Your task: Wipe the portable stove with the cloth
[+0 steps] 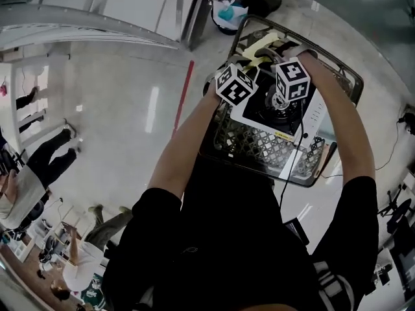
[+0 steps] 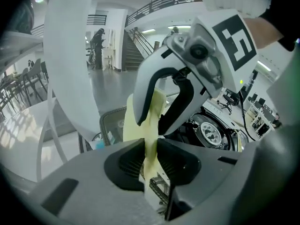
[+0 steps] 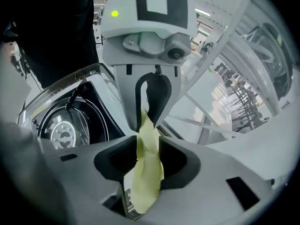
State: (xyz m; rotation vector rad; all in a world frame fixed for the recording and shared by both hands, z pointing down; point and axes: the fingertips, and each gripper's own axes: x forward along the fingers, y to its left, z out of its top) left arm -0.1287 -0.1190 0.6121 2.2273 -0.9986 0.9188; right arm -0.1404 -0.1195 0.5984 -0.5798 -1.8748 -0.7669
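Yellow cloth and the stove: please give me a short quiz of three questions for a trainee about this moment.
1. True or false: the left gripper is shut on the yellow cloth.
2. What is under the portable stove? A a wire basket; B a sink; C a drawer.
3. Fill in: the jaws of the right gripper stand ___ with the cloth between them.
Key: 1 true; 2 A; 3 apart.

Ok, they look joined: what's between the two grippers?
The cloth, running from the left gripper jaws to the right gripper jaws; both gripper views show it.
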